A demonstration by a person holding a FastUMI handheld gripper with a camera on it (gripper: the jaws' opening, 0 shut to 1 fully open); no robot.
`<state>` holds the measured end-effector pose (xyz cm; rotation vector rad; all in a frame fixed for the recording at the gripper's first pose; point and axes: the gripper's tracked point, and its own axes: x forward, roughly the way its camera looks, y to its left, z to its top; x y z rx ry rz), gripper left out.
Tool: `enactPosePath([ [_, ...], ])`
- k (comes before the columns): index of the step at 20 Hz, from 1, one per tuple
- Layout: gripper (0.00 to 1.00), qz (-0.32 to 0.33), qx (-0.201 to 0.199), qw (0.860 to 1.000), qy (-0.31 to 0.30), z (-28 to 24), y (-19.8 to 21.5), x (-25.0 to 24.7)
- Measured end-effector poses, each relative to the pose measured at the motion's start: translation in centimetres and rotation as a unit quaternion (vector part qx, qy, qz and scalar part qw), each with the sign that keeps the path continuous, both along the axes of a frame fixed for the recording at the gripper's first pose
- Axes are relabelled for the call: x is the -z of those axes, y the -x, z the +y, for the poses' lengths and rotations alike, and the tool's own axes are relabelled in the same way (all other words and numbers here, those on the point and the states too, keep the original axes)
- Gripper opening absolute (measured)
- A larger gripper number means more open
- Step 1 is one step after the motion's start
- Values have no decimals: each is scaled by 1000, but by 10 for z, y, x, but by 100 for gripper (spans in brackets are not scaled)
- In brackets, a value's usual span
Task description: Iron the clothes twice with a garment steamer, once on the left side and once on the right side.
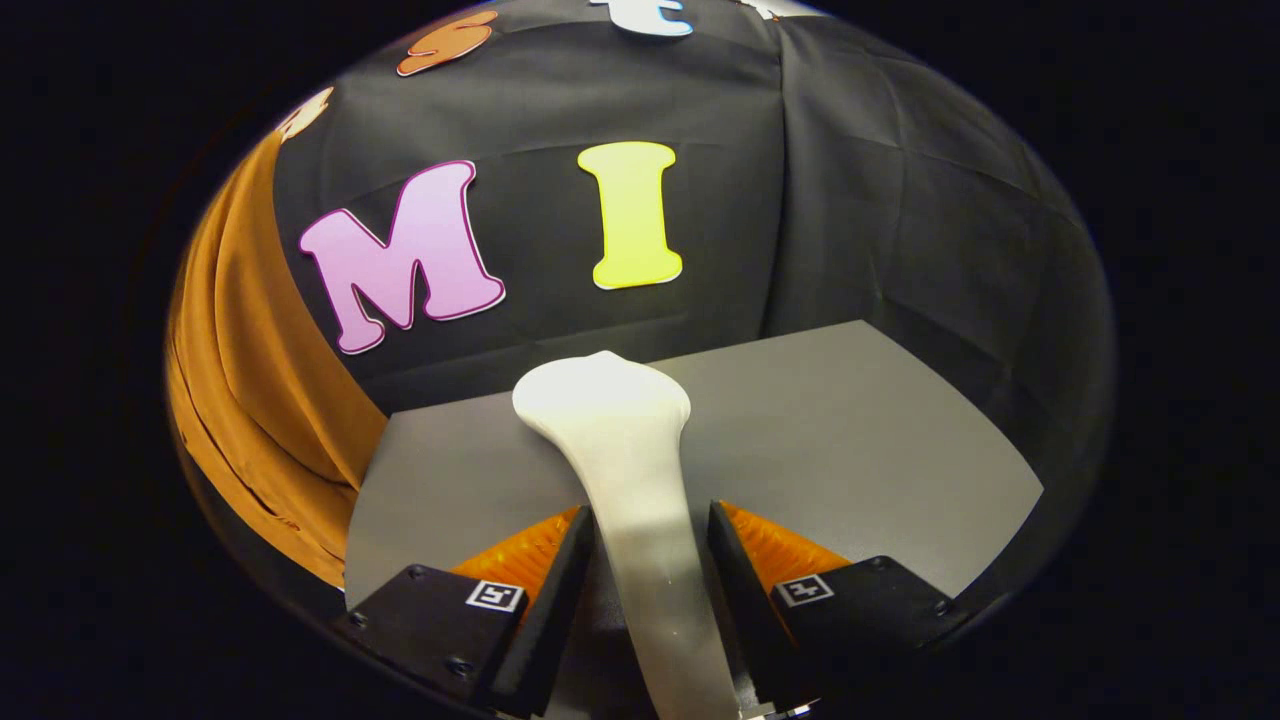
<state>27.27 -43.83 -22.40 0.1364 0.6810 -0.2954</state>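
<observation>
**Steamer in hand, garment off to the side, no pass begun**

The grey desk (860,440) is the landmark here. Beyond its far edge hangs the black booth wall. Off the desk's left edge, hanging against that wall, is the orange garment (245,400), draped in long folds that run down past the desk's near-left corner.

Over the desk, the white garment steamer (625,450) points away from the camera, its broad head above the desk's middle-rear and its slim handle running back toward the desk's near edge. Whether the head rests on the desk or hangs just above it cannot be told.

At the desk's near edge, the gripper (650,560) pinches the steamer's handle: the fingers are drawn in narrowly, one pressed against each side of it, with no gap visible.

As a judgement, the step in hand is carrying the steamer to the cloth; the head faces the wall, not the garment, so neither side looks ironed yet. The next move calls for swinging the head left toward the orange folds, keeping the grip firm, then drawing it along one side.
</observation>
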Motion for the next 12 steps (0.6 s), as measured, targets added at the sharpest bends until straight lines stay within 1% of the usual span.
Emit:
enactPosePath([
  [1, 73, 4, 3, 1000, 0, -2, 2, -1],
  [3, 57, 2, -13, 1000, -6, 1, 2, 1],
  [4, 51, -4, -20, 1000, -15, 4, 3, -4],
  [5, 51, -14, -18, 1000, -18, 2, 2, -6],
  [6, 45, -23, -11, 1000, -16, -5, 7, -16],
  [10, 45, -68, 6, 997, -27, -12, 15, -43],
  [12, 45, -91, 14, 996, -21, -14, 22, -59],
])
